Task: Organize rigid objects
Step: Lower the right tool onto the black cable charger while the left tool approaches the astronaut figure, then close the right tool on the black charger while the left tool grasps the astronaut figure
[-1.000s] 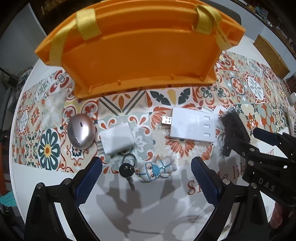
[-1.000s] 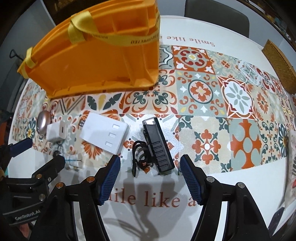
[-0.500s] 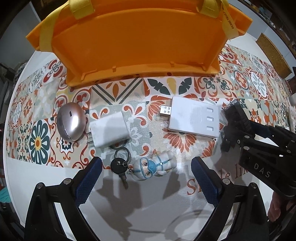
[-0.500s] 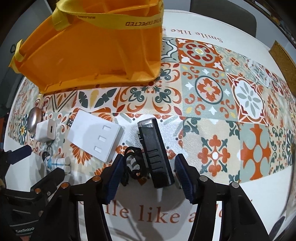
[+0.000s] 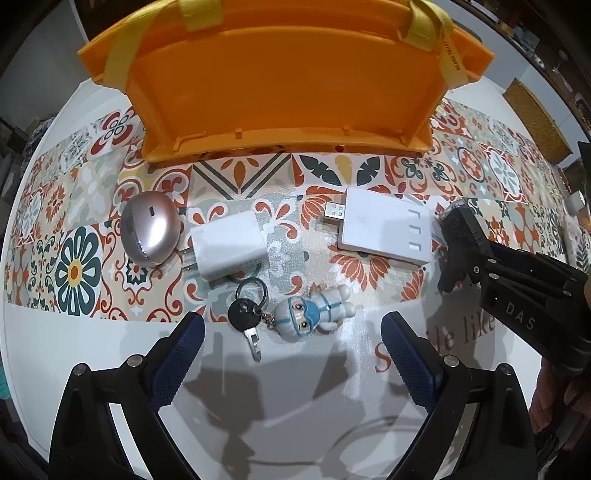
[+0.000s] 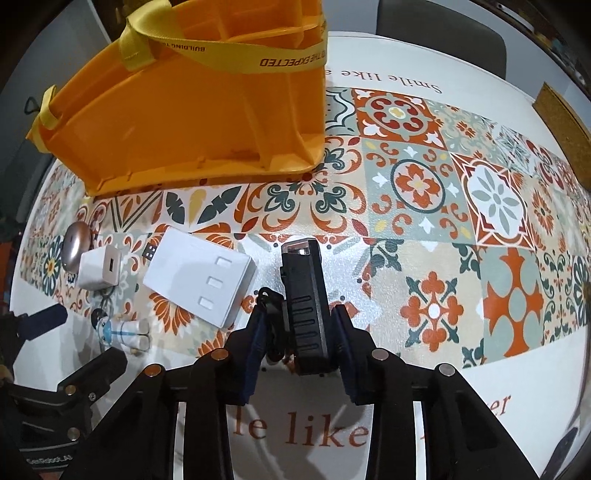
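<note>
My right gripper (image 6: 297, 325) is shut on a black ribbed device (image 6: 303, 295) with a black strap, low over the patterned tablecloth; the same device (image 5: 461, 232) shows at the right of the left wrist view. My left gripper (image 5: 291, 336) hangs open above a black key with a small astronaut figure keychain (image 5: 314, 314); nothing is between its fingers. Beyond it lie a white charger plug (image 5: 229, 249), a rose-gold oval case (image 5: 149, 232) and a white USB hub (image 5: 384, 229). An orange divided organizer tote (image 5: 280, 74) with yellow straps stands at the back.
The tiled cloth (image 6: 480, 206) stretches open to the right of the black device. A cork mat (image 6: 561, 110) lies at the far right edge. A grey chair back (image 6: 439, 18) stands beyond the table. A person's hand (image 5: 557, 391) holds the right gripper.
My right gripper's jaws closed from wide open onto the black device and moved in over it. My left gripper stayed open, shifting only slightly over the keychain.
</note>
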Demonstrator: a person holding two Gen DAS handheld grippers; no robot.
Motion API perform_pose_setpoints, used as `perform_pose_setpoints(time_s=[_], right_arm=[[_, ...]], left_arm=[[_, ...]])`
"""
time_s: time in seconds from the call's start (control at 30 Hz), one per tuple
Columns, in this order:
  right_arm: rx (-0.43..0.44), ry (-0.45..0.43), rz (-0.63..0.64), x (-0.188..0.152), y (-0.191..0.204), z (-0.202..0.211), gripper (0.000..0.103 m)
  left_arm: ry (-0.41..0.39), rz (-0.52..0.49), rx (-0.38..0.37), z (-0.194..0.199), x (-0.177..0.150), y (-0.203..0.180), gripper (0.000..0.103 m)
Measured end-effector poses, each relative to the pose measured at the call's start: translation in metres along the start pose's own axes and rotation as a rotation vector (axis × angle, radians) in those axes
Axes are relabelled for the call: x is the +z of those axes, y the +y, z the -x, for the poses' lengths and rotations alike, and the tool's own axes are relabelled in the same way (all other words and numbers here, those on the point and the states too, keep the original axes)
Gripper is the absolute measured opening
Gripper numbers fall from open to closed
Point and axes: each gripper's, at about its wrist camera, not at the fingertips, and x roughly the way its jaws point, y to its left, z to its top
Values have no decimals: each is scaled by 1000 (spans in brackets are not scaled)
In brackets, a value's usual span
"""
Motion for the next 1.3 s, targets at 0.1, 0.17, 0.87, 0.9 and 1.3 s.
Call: perform_pose_setpoints(time_s=[0.1,0.17,0.87,0.9,1.3], right_arm=[[0,-18,-18,-7,0,5,36],[2,-34,-28,-13,2,12,36],[13,-78,-59,-38,-9,35,36],[14,-76,-61,-37,-10,35,36],[20,-65,-51,-37,-6,33,36]], left_arm=[[-16,-12,-11,5,-4,2,98],[-22,-14,-20,7,-7,2,98],[-1,1,-10,-25,2,-13,70],[-8,-4,0,-26,3,-14,70],[-60,-37,-13,-25,2,-17,57]])
